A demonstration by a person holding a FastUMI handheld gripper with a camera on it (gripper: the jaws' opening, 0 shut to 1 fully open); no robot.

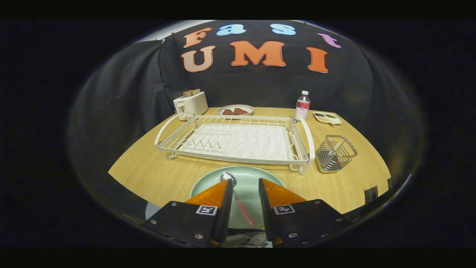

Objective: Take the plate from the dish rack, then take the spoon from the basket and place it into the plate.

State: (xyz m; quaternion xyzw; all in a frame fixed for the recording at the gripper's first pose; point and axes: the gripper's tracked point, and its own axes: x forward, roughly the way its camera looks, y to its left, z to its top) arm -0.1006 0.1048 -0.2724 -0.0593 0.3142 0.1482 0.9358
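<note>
The gripper (243, 186) hangs over the near edge of a wooden table (156, 175), its fingers parted by a narrow gap and gripping nothing. Between them lies the spoon (238, 199), bowl pointing away, patterned handle running back toward the gripper; neither finger touches it as far as can be seen. The spoon rests in the pale green plate (253, 178), which sits on the table directly under and just ahead of the fingertips.

Beyond the plate stands the white dish rack (238, 141) (its slots bare), spanning the table. To the right of the rack is the wire basket (335, 153). Farther back are a white toaster (190, 104) at the left, a dish of food (235, 110), a bottle (302, 105) and a small divided tray (327, 117) at the right.
</note>
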